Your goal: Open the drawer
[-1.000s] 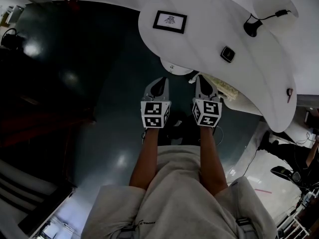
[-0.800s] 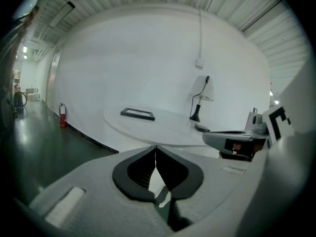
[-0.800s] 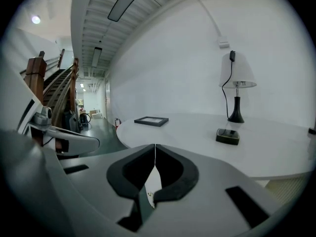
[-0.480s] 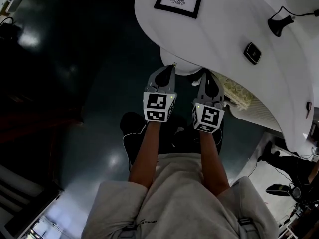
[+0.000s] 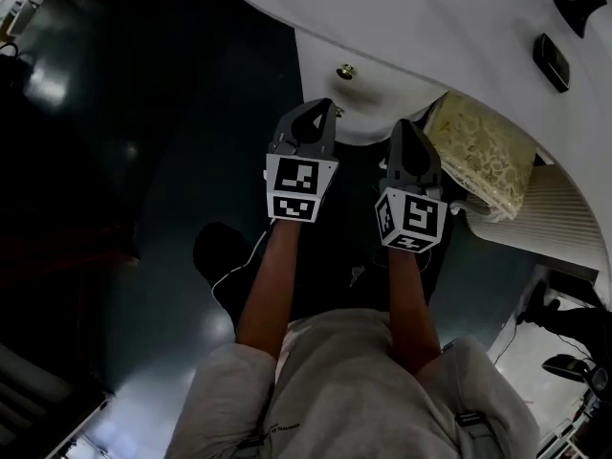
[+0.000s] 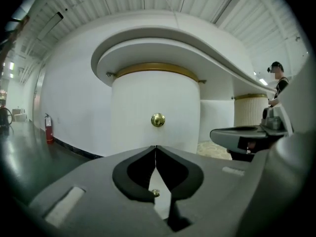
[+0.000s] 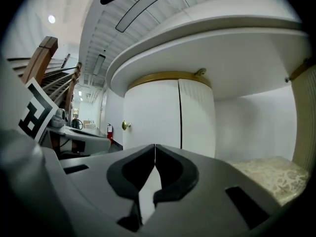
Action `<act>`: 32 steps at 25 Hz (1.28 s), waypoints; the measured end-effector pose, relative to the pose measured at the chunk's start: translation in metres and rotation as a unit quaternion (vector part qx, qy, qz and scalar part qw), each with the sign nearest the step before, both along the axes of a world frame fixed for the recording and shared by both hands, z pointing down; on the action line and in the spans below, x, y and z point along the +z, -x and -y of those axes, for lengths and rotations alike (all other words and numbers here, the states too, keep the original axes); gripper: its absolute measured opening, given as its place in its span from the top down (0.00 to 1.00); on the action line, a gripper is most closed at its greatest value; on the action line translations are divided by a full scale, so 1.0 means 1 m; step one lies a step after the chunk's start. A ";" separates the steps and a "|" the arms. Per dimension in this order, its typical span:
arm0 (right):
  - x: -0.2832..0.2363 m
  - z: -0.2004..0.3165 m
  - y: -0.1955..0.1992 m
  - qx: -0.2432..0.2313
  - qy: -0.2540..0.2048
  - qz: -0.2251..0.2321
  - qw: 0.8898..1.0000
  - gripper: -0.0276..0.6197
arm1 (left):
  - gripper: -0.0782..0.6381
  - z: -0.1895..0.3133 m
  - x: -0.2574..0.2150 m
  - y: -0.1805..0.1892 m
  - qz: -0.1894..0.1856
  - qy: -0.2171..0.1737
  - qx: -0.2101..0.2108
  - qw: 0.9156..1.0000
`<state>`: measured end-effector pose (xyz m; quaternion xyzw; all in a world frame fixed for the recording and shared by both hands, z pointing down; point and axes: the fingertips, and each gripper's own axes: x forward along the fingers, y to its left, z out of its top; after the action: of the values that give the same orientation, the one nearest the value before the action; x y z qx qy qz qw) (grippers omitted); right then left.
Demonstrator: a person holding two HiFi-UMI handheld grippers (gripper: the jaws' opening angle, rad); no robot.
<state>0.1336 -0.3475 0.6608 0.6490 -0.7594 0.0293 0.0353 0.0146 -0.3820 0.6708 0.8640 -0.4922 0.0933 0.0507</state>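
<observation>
A white rounded cabinet front (image 6: 155, 107) stands under a curved white counter (image 5: 430, 27) and carries a small brass knob (image 6: 158, 119). The knob also shows in the head view (image 5: 345, 72) and at the left of the right gripper view (image 7: 126, 126). My left gripper (image 6: 156, 147) is shut and empty, pointing nearly level at the front, just below the knob and short of it. In the head view the left gripper (image 5: 320, 108) sits below and left of the knob. My right gripper (image 7: 155, 145) is shut and empty too, beside the left one (image 5: 407, 127), facing a vertical seam (image 7: 180, 117).
A cream patterned mat (image 5: 483, 151) lies right of the cabinet, beside a ribbed white column (image 5: 564, 213). A black device (image 5: 552, 62) rests on the counter. Dark glossy floor (image 5: 143, 161) spreads to the left. A person (image 6: 279, 83) stands far off at right.
Both grippers have dropped from counter height to the cabinet front beneath it, still shut. The brass knob has come into the head view.
</observation>
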 end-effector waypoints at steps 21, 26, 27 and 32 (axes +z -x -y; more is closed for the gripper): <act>0.031 -0.003 -0.015 0.019 -0.008 0.054 0.998 0.93 | 0.77 0.022 -0.040 -0.015 -0.021 -0.050 0.008 0.999; 0.030 -0.005 -0.021 0.024 -0.011 0.065 0.998 0.93 | 0.67 0.022 -0.043 -0.024 -0.012 -0.052 0.020 0.998; 0.031 -0.007 -0.021 0.023 -0.010 0.065 0.998 0.93 | 0.67 0.024 -0.044 -0.025 -0.009 -0.054 0.020 0.998; 0.036 -0.010 -0.026 0.025 -0.008 0.063 0.998 0.93 | 0.67 0.034 -0.044 -0.032 0.004 -0.053 0.022 0.998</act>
<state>0.1594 -0.3371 0.6968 0.6646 -0.7442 0.0650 -0.0185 0.0463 -0.4165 0.6265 0.8758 -0.4774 0.0717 0.0012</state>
